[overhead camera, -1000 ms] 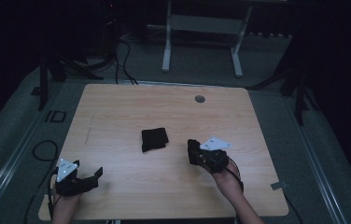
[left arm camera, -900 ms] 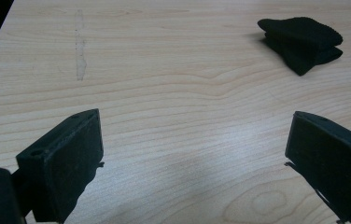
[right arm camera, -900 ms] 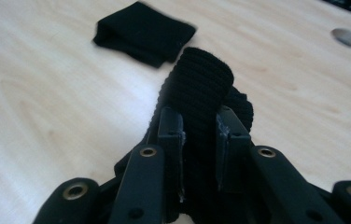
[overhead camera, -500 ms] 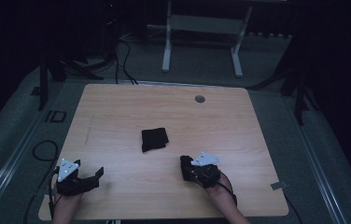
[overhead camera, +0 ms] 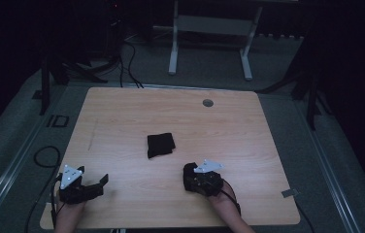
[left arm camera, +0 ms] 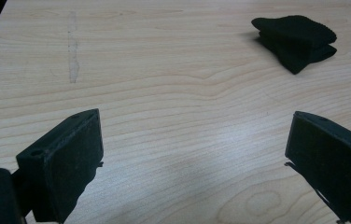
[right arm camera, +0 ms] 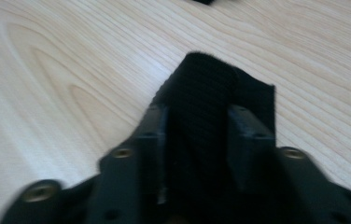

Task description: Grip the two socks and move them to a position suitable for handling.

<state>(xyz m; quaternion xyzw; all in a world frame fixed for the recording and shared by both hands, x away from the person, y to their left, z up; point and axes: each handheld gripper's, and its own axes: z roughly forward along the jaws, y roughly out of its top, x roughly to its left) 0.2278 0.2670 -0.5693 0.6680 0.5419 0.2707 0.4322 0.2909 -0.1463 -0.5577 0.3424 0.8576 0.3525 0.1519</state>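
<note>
A folded black cloth [overhead camera: 160, 145] [left arm camera: 297, 39] lies in the middle of the wooden table [overhead camera: 122, 111]. My right gripper [overhead camera: 190, 177] [right arm camera: 197, 112] sits low on the table near the front edge, right of centre. A second piece of black cloth [right arm camera: 206, 79] stands between its jaws and touches both pads. Those jaws have just been opening around it. My left gripper [overhead camera: 104, 182] [left arm camera: 194, 130] rests at the front left corner, open wide, with nothing but bare wood between its fingers.
A small round grommet [overhead camera: 207, 102] is set into the table near its far edge. Behind the table stand white metal legs [overhead camera: 173, 43], and cables [overhead camera: 127, 63] trail across the grey floor. A faint scuff mark [left arm camera: 72, 46] runs along the wood on the left.
My right gripper came down and toward the front edge with the black cloth between its jaws, and now sits on the table. The left gripper and the folded cloth stayed put.
</note>
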